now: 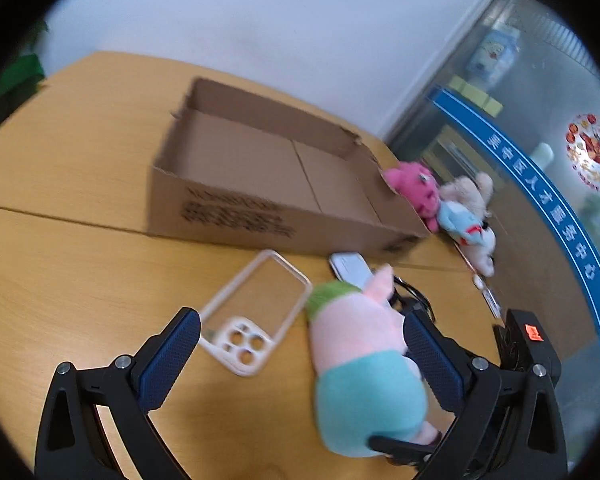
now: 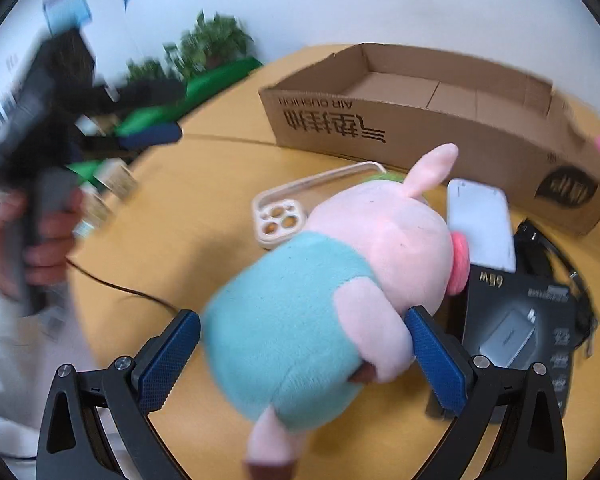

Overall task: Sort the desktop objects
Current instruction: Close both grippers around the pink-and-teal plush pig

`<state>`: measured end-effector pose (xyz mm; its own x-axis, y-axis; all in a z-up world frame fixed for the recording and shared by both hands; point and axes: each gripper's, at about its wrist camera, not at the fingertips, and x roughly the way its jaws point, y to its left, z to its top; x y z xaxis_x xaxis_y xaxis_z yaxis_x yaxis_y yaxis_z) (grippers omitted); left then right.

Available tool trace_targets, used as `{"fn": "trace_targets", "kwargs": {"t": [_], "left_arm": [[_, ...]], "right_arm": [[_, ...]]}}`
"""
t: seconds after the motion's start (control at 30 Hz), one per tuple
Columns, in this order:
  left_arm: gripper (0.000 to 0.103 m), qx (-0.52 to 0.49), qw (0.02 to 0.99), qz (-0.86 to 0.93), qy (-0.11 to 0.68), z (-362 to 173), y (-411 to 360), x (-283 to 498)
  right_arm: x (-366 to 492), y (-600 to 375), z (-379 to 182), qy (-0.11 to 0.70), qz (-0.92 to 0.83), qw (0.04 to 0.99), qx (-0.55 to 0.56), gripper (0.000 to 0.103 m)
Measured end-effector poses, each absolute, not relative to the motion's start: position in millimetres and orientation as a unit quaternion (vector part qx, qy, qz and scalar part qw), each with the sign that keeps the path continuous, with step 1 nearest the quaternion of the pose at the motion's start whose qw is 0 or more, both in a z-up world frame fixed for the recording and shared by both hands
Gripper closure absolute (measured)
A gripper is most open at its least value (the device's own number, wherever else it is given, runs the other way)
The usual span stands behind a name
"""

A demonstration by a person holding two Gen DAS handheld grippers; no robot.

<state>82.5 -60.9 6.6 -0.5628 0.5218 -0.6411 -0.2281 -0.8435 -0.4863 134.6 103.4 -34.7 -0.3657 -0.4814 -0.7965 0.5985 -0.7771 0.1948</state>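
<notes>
A pink pig plush in a teal shirt [image 2: 332,292] lies on the wooden table [image 2: 172,216]. It sits between the wide-open fingers of my right gripper [image 2: 300,344], touching the right finger. The plush [image 1: 364,364] also lies against the right finger of my open left gripper [image 1: 300,344]. A clear phone case [image 1: 256,312] lies ahead of the left gripper; it also shows in the right wrist view [image 2: 284,216]. An open, empty cardboard box [image 1: 276,184] stands behind; it also shows in the right wrist view [image 2: 440,120]. The left gripper, held in a hand, appears blurred at the left of the right wrist view [image 2: 152,136].
A white phone [image 2: 480,228] and a black charger box [image 2: 516,332] with a cable lie right of the plush. Several plush toys [image 1: 444,204] lie at the box's right end. Small packets [image 2: 100,196] lie near the table's left edge, green plants beyond.
</notes>
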Motion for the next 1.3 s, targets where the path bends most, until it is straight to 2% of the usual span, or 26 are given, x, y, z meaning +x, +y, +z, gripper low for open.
{"fn": "trace_targets", "kwargs": {"t": [0.17,0.3,0.37,0.43,0.7,0.8,0.83,0.9,1.07,1.2,1.27,1.3], "left_arm": [[0.002,-0.476,0.249,0.825,-0.174,-28.7,-36.3,62.3],[0.002,-0.509,0.277,0.798,-0.167,-47.9,-17.0,60.8],[0.009,-0.525,0.299,0.780,-0.163,-56.9,-5.1,68.2],[0.019,-0.533,0.323,0.760,-0.186,-62.7,-1.0,73.1],[0.038,-0.521,0.309,0.772,-0.192,-48.5,0.0,91.4],[0.050,-0.506,0.307,0.782,-0.195,-34.8,-2.7,94.1],[0.054,-0.500,0.313,0.783,-0.196,-28.3,-3.2,93.3],[0.057,-0.492,0.320,0.787,-0.190,-19.1,-2.0,92.1],[0.056,-0.503,0.308,0.791,-0.166,-18.7,0.9,81.4],[0.049,-0.521,0.311,0.773,-0.186,-31.6,-4.0,80.2],[0.036,-0.525,0.304,0.776,-0.174,-33.0,-2.7,80.5],[0.024,-0.530,0.299,0.777,-0.163,-35.1,-0.7,78.4]], "right_arm": [[151.9,107.0,-29.4,0.064,-0.800,0.387,0.454,0.000],[151.4,110.2,-45.8,0.066,-0.801,0.362,0.473,0.000],[148.9,109.7,-52.5,0.033,-0.802,0.363,0.472,0.000],[146.7,108.1,-53.6,0.034,-0.803,0.365,0.470,0.000],[148.8,100.7,-68.5,0.050,-0.795,0.382,0.469,0.000],[151.3,99.4,-69.3,0.041,-0.797,0.382,0.465,0.000],[151.1,98.7,-69.3,0.042,-0.799,0.381,0.464,0.002],[152.8,100.9,-67.6,0.041,-0.801,0.382,0.460,0.005],[144.2,105.6,-61.7,0.037,-0.799,0.388,0.458,0.006],[147.7,111.1,-65.6,0.057,-0.790,0.385,0.473,0.006],[151.4,118.5,-63.6,0.057,-0.789,0.384,0.477,0.005],[153.5,121.2,-62.5,0.058,-0.790,0.382,0.477,0.004]]}}
